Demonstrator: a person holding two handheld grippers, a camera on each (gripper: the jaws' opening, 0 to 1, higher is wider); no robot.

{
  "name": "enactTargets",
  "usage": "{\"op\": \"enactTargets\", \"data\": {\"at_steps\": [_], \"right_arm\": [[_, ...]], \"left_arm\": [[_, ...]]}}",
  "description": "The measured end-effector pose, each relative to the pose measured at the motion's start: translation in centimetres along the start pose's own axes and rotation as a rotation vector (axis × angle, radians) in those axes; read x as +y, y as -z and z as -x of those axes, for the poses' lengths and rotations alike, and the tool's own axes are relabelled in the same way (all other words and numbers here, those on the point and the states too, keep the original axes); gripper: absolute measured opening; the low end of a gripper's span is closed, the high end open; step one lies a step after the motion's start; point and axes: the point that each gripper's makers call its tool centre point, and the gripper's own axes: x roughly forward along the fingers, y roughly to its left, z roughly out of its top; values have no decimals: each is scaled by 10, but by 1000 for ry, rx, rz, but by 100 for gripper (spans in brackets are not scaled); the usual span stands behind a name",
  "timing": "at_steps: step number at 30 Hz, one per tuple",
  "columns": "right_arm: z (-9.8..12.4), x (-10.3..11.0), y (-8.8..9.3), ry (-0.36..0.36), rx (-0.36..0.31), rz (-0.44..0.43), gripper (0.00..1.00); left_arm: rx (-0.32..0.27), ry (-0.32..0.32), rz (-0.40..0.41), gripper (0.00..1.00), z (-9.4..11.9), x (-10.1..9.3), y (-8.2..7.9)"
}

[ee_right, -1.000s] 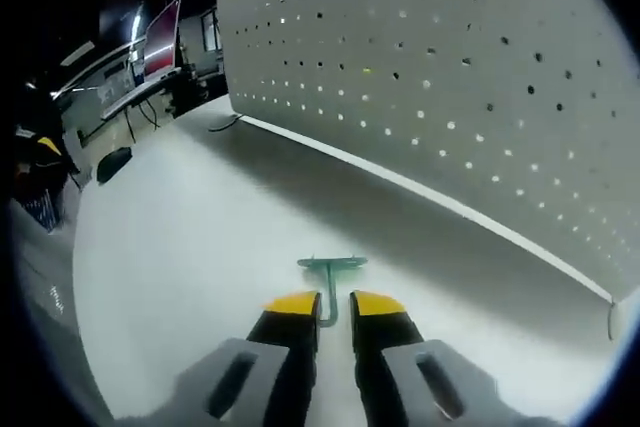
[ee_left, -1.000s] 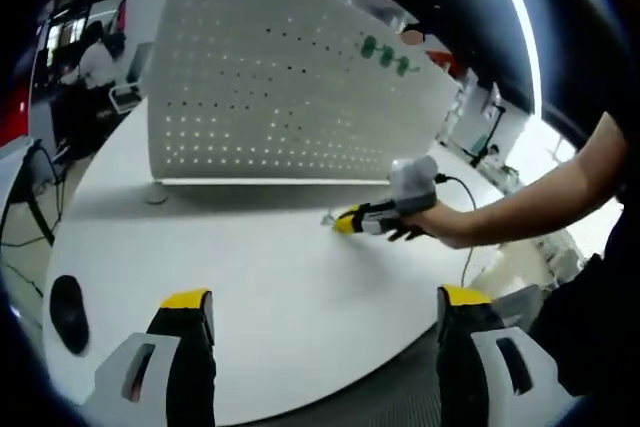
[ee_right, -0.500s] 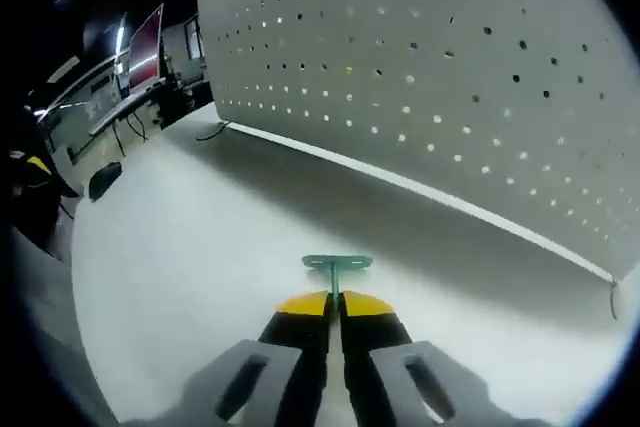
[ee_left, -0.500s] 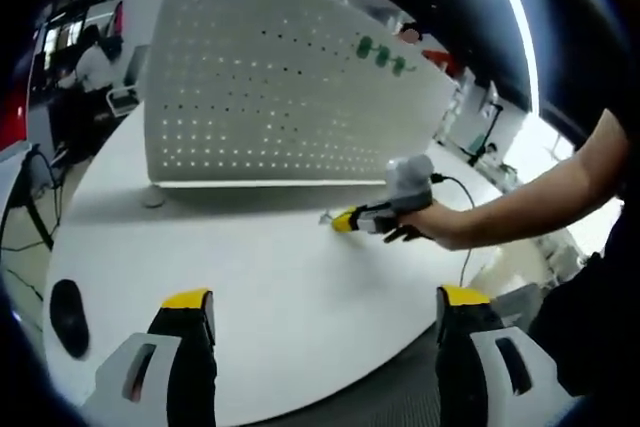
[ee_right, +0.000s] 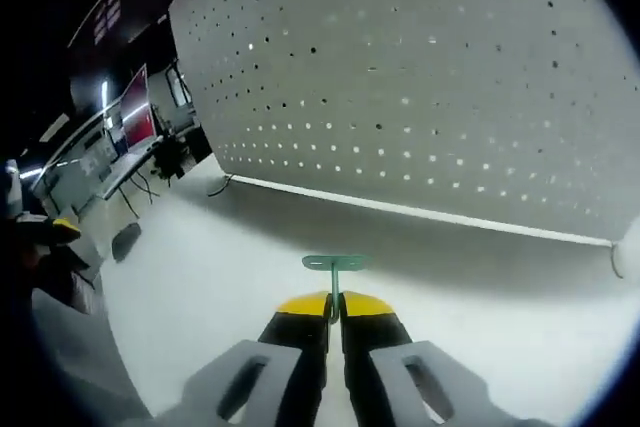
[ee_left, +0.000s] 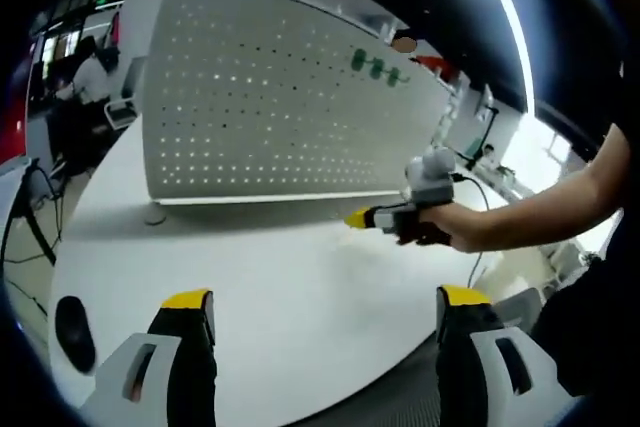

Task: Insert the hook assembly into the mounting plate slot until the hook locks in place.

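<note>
A: Yellow-tipped jaws of your left gripper (ee_left: pixel 327 299) stand wide apart with nothing between them, low over the white table (ee_left: pixel 260 277). Past them and up to their right you can see your right gripper (ee_left: pixel 362 217), held in your hand (ee_left: pixel 440 230).

B: And the hook?

A: The green hook assembly (ee_right: pixel 335 265) sits pinched in your right gripper (ee_right: pixel 334 302), whose jaws are pressed tight on its stem. Its long axis runs straight out along the jaws, and the crossbar at the far end lies square across them, facing the board.

B: Where does the board lie from those jaws?

A: The perforated mounting plate (ee_right: pixel 430 87) stands upright dead ahead of the right jaws and above them, well apart from the crossbar. I judge your right hand is the nearer one by far; you would need to raise the hook and carry it forward along its own axis to meet a hole. Your left is too far back to help.
</note>
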Motion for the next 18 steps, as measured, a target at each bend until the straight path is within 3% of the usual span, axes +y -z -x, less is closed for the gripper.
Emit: {"op": "enactTargets", "data": {"at_steps": [5, 10, 18], "right_arm": [[17, 20, 4, -45, -17, -48, 0], [34, 57, 11, -134, -33, -144, 0], [61, 107, 8, -272, -32, -142, 0]], "left_arm": [[-6, 19, -19, 93, -2, -5, -4], [-14, 23, -13, 92, -6, -6, -2], [-6, 30, -42, 90, -7, -4, -9]]}}
